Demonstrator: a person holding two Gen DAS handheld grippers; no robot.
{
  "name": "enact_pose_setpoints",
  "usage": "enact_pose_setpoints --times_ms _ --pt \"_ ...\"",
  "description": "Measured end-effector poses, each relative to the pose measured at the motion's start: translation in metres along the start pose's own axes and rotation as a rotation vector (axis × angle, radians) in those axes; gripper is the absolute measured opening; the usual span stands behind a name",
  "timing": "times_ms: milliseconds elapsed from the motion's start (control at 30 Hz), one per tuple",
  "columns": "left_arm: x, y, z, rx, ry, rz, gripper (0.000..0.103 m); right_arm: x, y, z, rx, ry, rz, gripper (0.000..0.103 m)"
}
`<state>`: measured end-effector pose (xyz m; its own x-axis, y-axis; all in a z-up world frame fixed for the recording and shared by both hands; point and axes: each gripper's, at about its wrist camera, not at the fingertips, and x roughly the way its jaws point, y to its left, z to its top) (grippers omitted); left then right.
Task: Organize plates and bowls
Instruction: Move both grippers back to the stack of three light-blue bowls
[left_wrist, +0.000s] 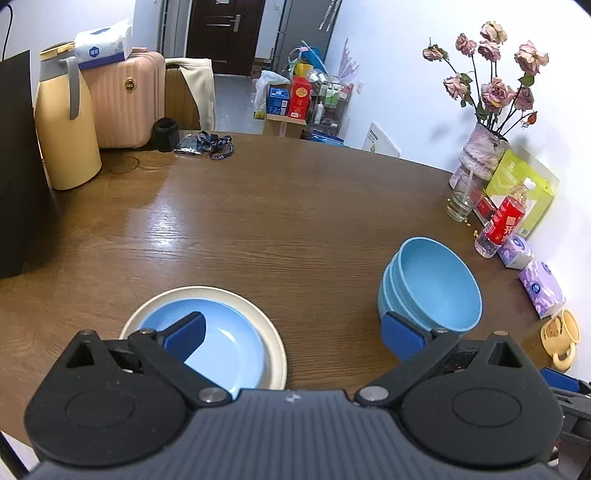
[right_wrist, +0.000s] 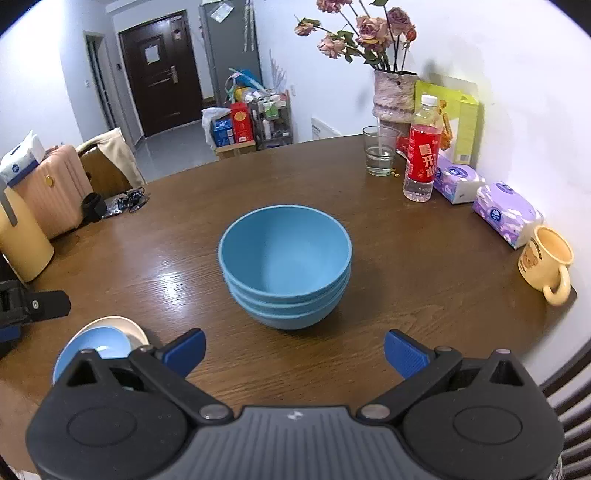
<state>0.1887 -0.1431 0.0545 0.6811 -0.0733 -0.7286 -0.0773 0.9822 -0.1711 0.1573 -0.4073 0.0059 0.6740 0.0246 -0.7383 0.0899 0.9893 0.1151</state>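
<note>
**Bowls and plates stacked, both grippers empty**

On the wooden table (right_wrist: 369, 229), three blue bowls (right_wrist: 284, 258) sit nested; a blue plate (left_wrist: 221, 339) rests on a cream plate (left_wrist: 271, 332) nearby. The left gripper (left_wrist: 291, 332) and right gripper (right_wrist: 293, 349) hover wide open, holding nothing. Sorting looks nearly finished; any next move needs a fresh target.

The left gripper (left_wrist: 293, 334) is wide open over the worktop (left_wrist: 277, 229). A blue plate (left_wrist: 225, 339) sits on a cream plate (left_wrist: 271, 332). Blue bowls (left_wrist: 432, 284) are stacked nearby.
</note>
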Motion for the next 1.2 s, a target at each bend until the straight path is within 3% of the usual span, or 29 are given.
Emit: enact_pose_setpoints --times_ms 533,1200 --pt "0.030 -0.068 0.009 -0.050 0.003 0.083 0.103 0.058 -0.058 0.055 -0.070 0.085 0.081 0.103" --pt "0.087 -0.123 0.008 -0.137 0.062 0.172 0.103 0.136 -0.075 0.088 -0.230 0.205 0.128 0.103"
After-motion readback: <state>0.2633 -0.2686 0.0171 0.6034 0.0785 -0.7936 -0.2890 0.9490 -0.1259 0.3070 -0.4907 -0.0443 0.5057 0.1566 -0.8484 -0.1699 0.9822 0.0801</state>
